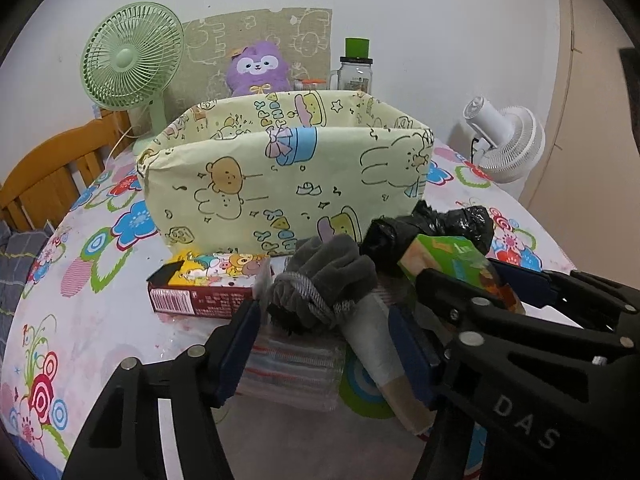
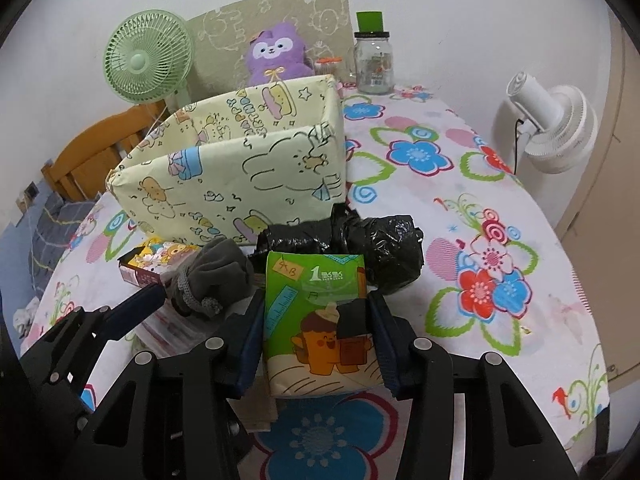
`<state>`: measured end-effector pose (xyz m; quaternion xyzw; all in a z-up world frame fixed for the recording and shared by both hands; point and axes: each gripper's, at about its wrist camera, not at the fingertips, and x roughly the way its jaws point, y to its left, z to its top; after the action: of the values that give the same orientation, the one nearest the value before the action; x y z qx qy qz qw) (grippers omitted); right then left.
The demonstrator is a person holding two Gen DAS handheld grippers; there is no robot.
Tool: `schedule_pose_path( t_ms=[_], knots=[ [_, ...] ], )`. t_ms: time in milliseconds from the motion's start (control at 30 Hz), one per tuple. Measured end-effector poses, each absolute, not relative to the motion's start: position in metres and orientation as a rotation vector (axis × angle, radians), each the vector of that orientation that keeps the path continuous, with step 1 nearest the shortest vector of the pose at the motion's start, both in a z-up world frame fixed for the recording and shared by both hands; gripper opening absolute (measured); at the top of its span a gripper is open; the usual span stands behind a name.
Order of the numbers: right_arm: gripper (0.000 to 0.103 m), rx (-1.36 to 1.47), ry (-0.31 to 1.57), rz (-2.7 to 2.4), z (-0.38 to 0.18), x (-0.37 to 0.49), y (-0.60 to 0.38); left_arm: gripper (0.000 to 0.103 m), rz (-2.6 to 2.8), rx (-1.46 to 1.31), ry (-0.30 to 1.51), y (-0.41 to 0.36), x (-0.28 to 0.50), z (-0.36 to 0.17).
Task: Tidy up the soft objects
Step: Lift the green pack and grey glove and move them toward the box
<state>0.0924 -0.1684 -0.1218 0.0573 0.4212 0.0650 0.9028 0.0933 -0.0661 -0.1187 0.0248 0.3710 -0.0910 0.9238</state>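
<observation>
While both tongs sit low over the flowery table, the things go like this from left to right:
Snack box: lies flat at the left, just beside the glove.
Left gripper: spread wide, with the grey glove between its fingers; I cannot tell if they touch it.
Yellow bin: stands behind the pile, top open, front edge close to the glove.
Right gripper: pinching the green tissue pack on both sides.
Black bag: crumpled behind the pack, touching it.
Open room: bare table to the right, out to its round edge.
</observation>
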Motion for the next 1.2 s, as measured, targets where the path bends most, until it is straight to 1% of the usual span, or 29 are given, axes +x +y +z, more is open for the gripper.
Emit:
schedule_pose_path(
  t_ms=[200, 267, 300, 500, 733, 1200],
  knots=[
    [0.052, 0.12, 0.872, 0.129, -0.121, 0.097, -0.169, 0.058, -0.179, 0.053, 0.768, -0.07, 0.103, -0.12],
    [0.052, 0.119, 0.874, 0.131, -0.121, 0.099, -0.168, 0.053, -0.178, 0.058, 0.769, -0.07, 0.105, -0.121],
    [0.052, 0.119, 0.876, 0.131, -0.122, 0.1, -0.168, 0.047, -0.178, 0.059, 0.77, -0.071, 0.105, -0.121],
    [0.052, 0.118, 0.881, 0.13, -0.123, 0.102, -0.166, 0.039, -0.185, 0.054, 0.773, -0.07, 0.105, -0.122],
    [0.052, 0.113, 0.871, 0.129, -0.12, 0.1, -0.164, 0.035, -0.195, 0.045, 0.765, -0.068, 0.1, -0.119],
    [0.052, 0.094, 0.826, 0.117, -0.103, 0.083, -0.158, 0.034, -0.187, 0.048, 0.717, -0.065, 0.083, -0.102]
  ],
)
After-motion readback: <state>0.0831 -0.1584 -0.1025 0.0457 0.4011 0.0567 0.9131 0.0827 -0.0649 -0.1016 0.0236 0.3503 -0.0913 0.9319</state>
